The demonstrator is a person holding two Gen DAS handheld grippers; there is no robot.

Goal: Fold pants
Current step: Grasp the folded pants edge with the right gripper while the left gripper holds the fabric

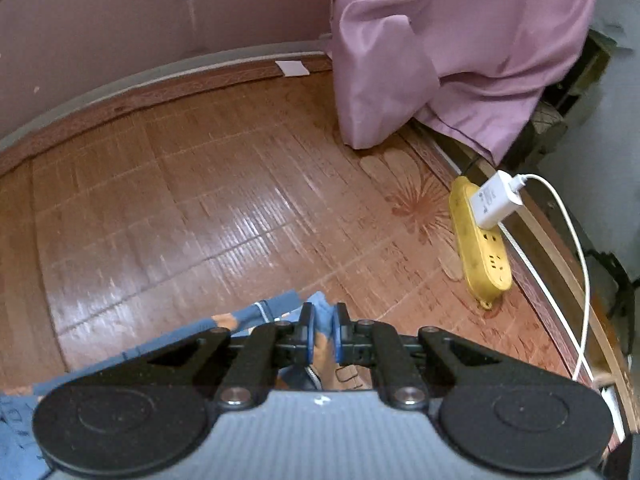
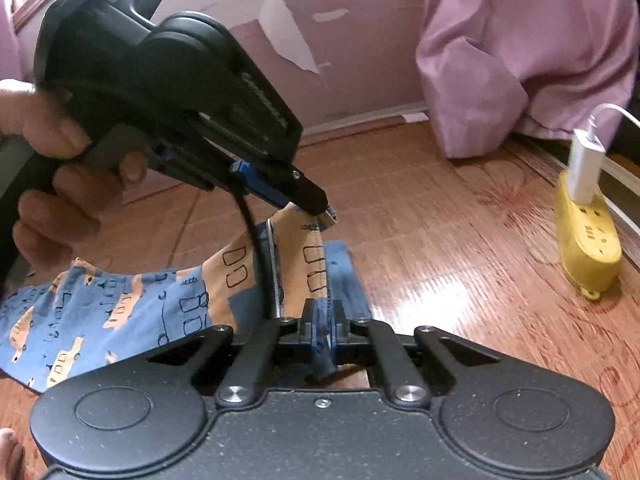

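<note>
The left gripper (image 1: 324,326) is clamped on a bunched edge of the pants (image 2: 120,308); blue cloth fills the narrow gap between its pads. The right gripper (image 2: 325,330) is likewise closed on a fold of the same garment, near a dark blue band that may be the waistband or a hem.

In the right wrist view, the left gripper (image 2: 320,206) holds its corner raised above the mat (image 1: 200,200), with the person's hand (image 2: 52,184) around its handle. The printed blue-and-orange cloth hangs from both grips and trails to the left, partly resting on the mat. The fold appears to be at an early stage.

Hazards:
- Each grip takes only a small pinch of cloth. A quick pull may strip the cloth from the pads.
- Unequal lift may skew the fold line.
- A yellow power strip (image 1: 480,240) with a white charger (image 1: 494,200) and cable lies near, at the mat's edge. Swinging cloth may snag it.
- A pink cloth (image 1: 440,52) hangs beyond, well apart.
</note>
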